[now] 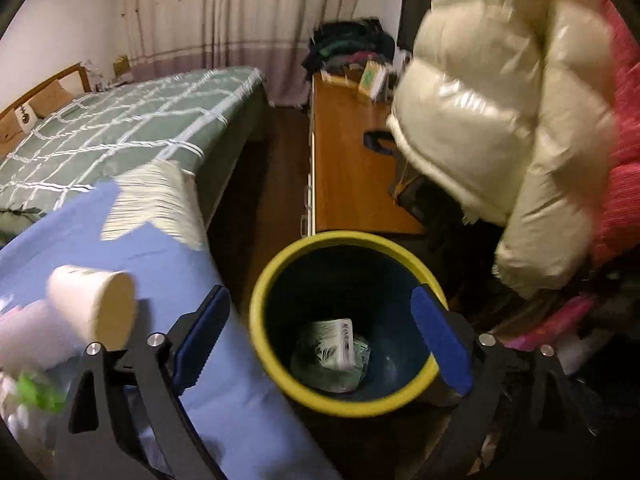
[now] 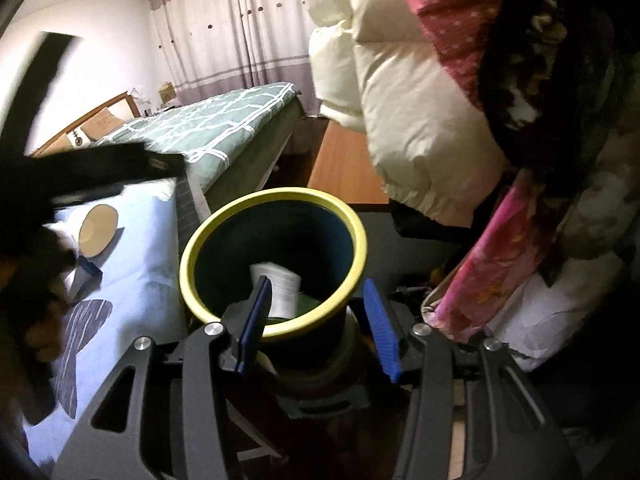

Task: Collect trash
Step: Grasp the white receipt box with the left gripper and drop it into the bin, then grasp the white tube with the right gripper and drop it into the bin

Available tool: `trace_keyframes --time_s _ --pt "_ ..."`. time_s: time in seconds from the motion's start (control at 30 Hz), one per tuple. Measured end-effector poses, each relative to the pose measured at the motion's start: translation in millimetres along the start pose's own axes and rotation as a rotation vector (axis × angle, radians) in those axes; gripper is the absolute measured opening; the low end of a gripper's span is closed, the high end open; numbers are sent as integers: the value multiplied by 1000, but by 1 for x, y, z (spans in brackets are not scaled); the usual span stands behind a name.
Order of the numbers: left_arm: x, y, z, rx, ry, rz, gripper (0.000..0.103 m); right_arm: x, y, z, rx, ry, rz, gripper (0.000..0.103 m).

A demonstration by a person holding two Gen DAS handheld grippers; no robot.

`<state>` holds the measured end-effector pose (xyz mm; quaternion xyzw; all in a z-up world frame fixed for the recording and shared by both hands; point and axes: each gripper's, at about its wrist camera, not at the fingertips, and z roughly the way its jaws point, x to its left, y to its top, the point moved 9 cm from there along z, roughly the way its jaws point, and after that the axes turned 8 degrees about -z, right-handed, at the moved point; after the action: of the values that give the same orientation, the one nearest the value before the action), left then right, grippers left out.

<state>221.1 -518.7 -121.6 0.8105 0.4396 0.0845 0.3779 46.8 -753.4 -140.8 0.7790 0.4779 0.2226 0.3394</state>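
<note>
Left wrist view: the left gripper (image 1: 324, 340) hangs over a yellow-rimmed dark bin (image 1: 264, 344), its jaws spread wide with nothing between them. One blue pad (image 1: 204, 336) sits over the blue bedsheet (image 1: 240, 408) just outside the rim; the other lies over the rim's far side. Crumpled paper and packaging (image 1: 336, 352) lie on the bin floor. A white paper cup (image 1: 92, 304) lies on its side on the blue bedsheet, beside the bin and apart from it, its base turned toward the camera. Something green (image 1: 36, 396), blurred, shows near the lower left edge; what it is cannot be told. A cream puffer jacket (image 1: 500, 100) hangs at the right above a wooden worktop (image 1: 344, 160). A bed with a green checked cover (image 1: 132, 120) stands behind.

Right wrist view: the right gripper (image 2: 316, 328) is held at the near side of the same bin (image 2: 188, 256), jaws open and empty. The left pad lies over the bin mouth, the right pad outside the rim. White paper trash (image 2: 280, 280) shows inside the bin. The paper cup (image 2: 98, 230) lies on the blue bedsheet (image 2: 140, 240) to the left of the bin. A dark, blurred shape, apparently the other gripper, crosses the left of the frame above the cup.
</note>
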Motion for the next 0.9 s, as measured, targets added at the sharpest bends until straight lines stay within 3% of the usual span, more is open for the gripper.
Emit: trace_keyframes --time_s 0.13,0.27,0.47,0.57,0.73,0.9 --pt "41 -6 -72 -98 43 -34 97 20 1 2 0 40 -24 47" --pt "108 -27 -152 -193 120 -126 98 62 7 1 -4 110 -74 47" --pt "219 -77 -254 -306 350 -262 98 144 20 3 -10 233 -171 47" --pt "261 -102 -285 -323 399 -344 98 185 26 8 -3 271 -218 47" --pt "305 -132 -309 -318 415 -420 98 240 41 31 38 286 -261 47" --pt "308 -141 -302 -304 397 -425 98 259 44 65 118 258 -244 47"
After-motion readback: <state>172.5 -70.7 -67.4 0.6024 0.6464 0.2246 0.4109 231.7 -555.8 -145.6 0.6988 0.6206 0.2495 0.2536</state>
